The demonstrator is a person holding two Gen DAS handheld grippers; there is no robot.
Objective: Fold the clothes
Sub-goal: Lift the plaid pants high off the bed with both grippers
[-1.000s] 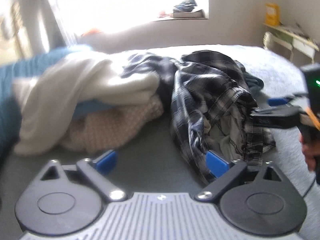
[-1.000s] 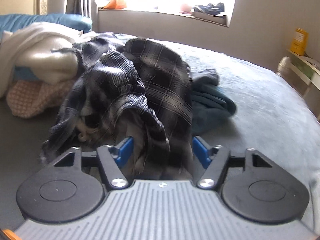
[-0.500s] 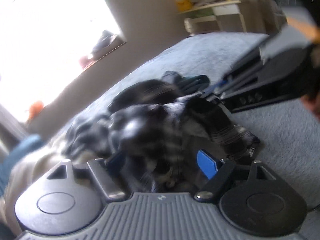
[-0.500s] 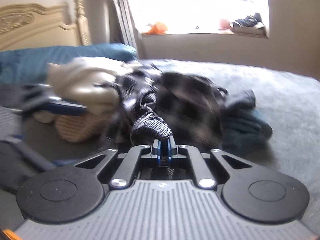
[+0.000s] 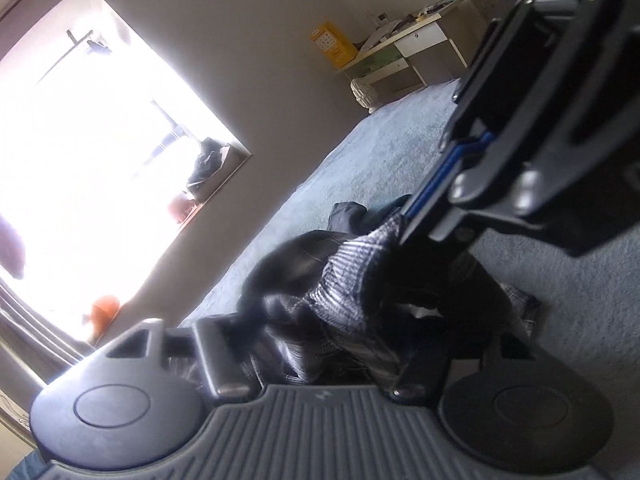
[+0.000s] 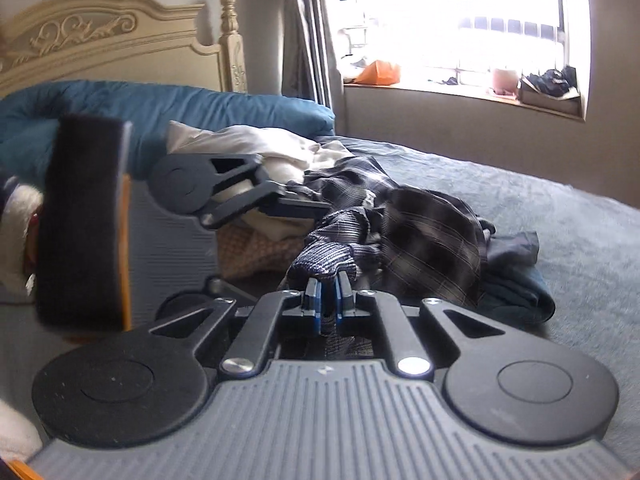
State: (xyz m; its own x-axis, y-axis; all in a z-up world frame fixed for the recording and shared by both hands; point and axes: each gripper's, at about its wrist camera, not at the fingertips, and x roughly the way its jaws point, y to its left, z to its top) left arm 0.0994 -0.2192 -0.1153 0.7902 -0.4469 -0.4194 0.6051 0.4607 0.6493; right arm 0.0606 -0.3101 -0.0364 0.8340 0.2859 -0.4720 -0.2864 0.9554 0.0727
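The right gripper [image 6: 328, 300] is clamped tight on a bunched fold of the plaid shirt [image 6: 432, 236], its blue pads [image 6: 317, 306] pinching the cloth so that a peak of it lifts off the bed [image 6: 560, 232]. The left gripper [image 5: 320, 344] sits just beside that peak, rolled over on its side, and its jaws have just been closing; shirt cloth lies between them, though I cannot tell whether the pads press on it (they are buried in the folds). The rest of the shirt trails down from the peak in a crumpled heap on the bed's grey cover. Touching the shirt on its window side lies a dark blue garment [image 6: 516, 276]. On the shirt's other side, towards the headboard [image 6: 100, 40], is a pile of cream clothes [image 6: 256, 148] over a pinkish knit [image 6: 256, 252]. Behind that pile lies a blue duvet [image 6: 180, 104]. Well beyond the shirt is the bright window [image 6: 500, 16], with a desk [image 5: 400, 48] by the far wall.
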